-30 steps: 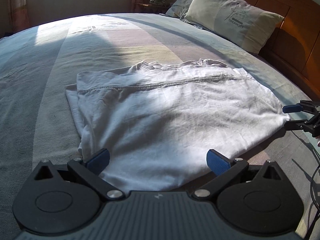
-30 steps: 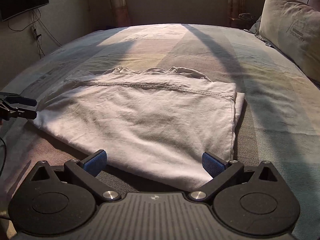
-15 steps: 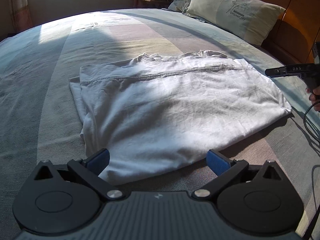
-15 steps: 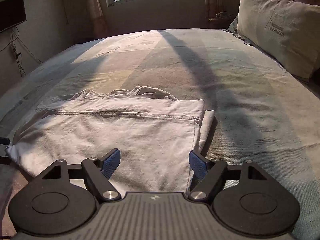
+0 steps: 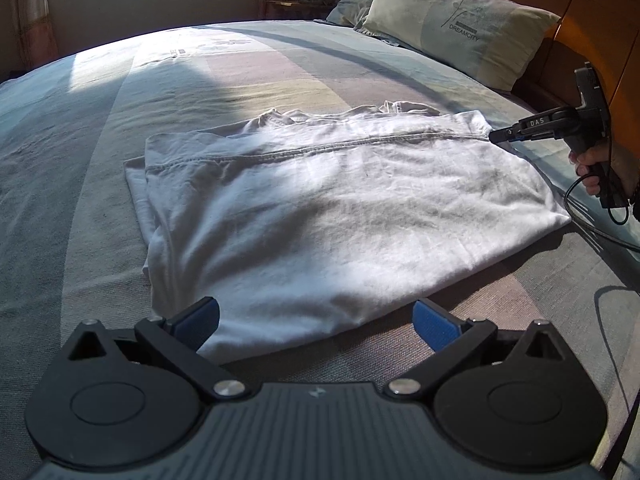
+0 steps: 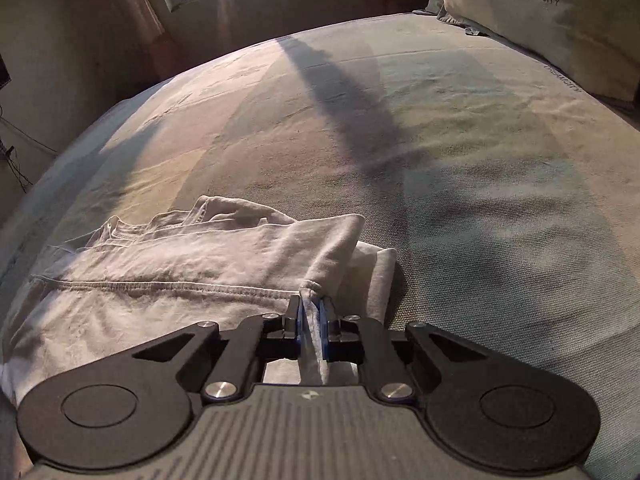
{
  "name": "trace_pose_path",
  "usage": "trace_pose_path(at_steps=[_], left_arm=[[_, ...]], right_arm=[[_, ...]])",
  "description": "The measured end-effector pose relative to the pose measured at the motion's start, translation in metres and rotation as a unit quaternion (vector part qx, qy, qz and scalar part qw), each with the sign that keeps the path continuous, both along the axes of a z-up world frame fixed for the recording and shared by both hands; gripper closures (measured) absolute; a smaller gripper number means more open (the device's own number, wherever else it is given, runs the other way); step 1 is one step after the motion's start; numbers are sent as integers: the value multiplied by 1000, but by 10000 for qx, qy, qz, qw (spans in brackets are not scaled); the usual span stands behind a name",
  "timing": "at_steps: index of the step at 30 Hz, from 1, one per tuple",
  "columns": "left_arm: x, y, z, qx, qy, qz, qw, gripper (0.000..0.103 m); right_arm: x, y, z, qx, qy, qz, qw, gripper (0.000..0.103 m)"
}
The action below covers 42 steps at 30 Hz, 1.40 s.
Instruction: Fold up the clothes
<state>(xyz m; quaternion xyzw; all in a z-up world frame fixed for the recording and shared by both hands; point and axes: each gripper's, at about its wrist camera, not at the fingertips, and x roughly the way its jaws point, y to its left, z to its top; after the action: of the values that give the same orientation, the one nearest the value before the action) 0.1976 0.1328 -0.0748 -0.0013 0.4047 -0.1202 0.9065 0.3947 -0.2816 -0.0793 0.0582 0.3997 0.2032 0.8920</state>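
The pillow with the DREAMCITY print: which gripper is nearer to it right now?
Right. The right gripper pinches the white shirt at its corner on the pillow side; the left gripper hangs open over the shirt's opposite, near edge.

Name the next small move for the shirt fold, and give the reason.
Probably close the left gripper on the near edge of the white shirt. The right gripper has just closed on the far corner, while the left stands open at the near hem, gripping nothing; lifting one corner alone would skew the fold.
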Motion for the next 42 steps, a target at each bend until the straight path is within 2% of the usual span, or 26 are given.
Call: trace_pose_path(at_steps=[6,9,10,12,14,16,20,22,24,25,26,28,30,32,34,36,40,42], left_arm=[[2,5,1,-54,-45,104,9999,1],[8,16,-4,-114,69,343,9993,1],[8,19,-3,-136,53,409,9991,1],[10,25,2,-262,-57,438,9987,1],[17,30,9,-427,-230,380,9981,1],[33,36,10,-629,-296,374,9969,1],[85,54,-15,-1048,160,639,9923,1],[104,62,-19,-911,13,701,9934,1],[118,68,-12,-1023,-3,888,9908,1],[121,69,-5,-883,-65,976,9913,1],[122,69,0,-804,-98,981,9919,1],[117,72,10,-959,-155,854,9916,1],[103,71,15,-1107,-161,716,9911,1],[85,69,8,-1279,46,516,9904,1],[64,65,-4,-1236,175,423,9913,1],[43,61,-16,-1184,302,332,9920,1],[21,45,-1,-618,320,254,9973,1],[17,31,8,-333,83,21,9994,1]], right_arm=[[0,-11,7,-11,-67,-207,9998,96],[3,-5,0,-405,-75,-366,9985,96],[4,-7,-2,-495,-53,-476,9976,101],[5,-14,-6,-648,12,-727,9952,101],[0,-24,-1,-351,-35,-804,9961,100],[-11,-27,11,-150,-244,-688,9972,98],[-27,-9,32,-14,-459,-311,9985,94],[-33,0,38,-10,-525,-172,9985,94],[-38,8,41,-52,-541,-72,9985,93],[-41,12,43,-76,-546,-24,9985,93],[-44,16,43,-71,-532,50,9985,89],[-50,23,43,-42,-494,216,9985,81],[-58,31,41,12,-452,454,9979,77],[-66,40,37,44,-377,715,9967,67],[-73,48,27,-61,-257,841,9961,56],[-77,52,15,-226,-85,861,9960,51],[-94,40,4,-408,127,728,9964,49],[-106,38,12,-457,22,703,9965,41]])
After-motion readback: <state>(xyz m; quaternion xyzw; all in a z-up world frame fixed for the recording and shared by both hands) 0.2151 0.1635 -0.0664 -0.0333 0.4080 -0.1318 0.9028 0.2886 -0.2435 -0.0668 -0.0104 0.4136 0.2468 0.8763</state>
